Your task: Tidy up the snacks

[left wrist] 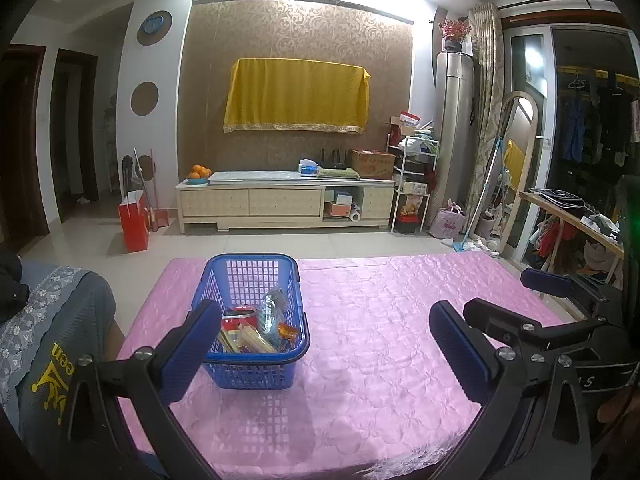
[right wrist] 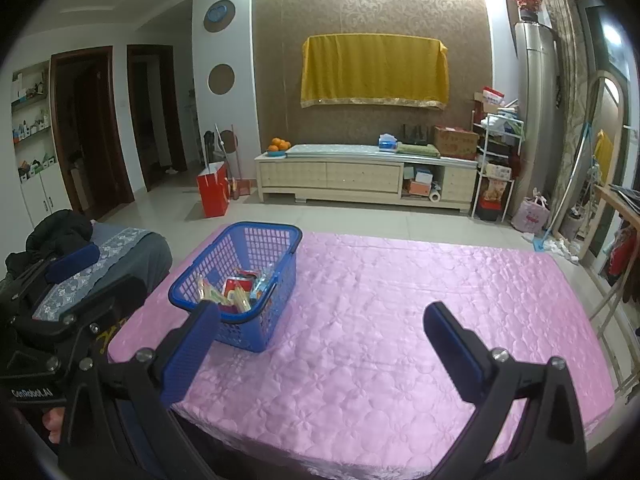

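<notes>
On the pink tablecloth [left wrist: 380,340], the blue basket [left wrist: 248,372] full of snacks [left wrist: 256,328] sits around 10 o'clock; left gripper [left wrist: 324,344] and right gripper [right wrist: 320,344] both hang spread wide, holding nothing.

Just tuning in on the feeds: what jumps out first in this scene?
The blue basket stands on the pink quilted tablecloth, toward its left side, with snack packets piled inside. On the far wall hangs a yellow cloth above a long low cabinet. Both the left gripper and right gripper hover with jaws wide open, holding nothing.
</notes>
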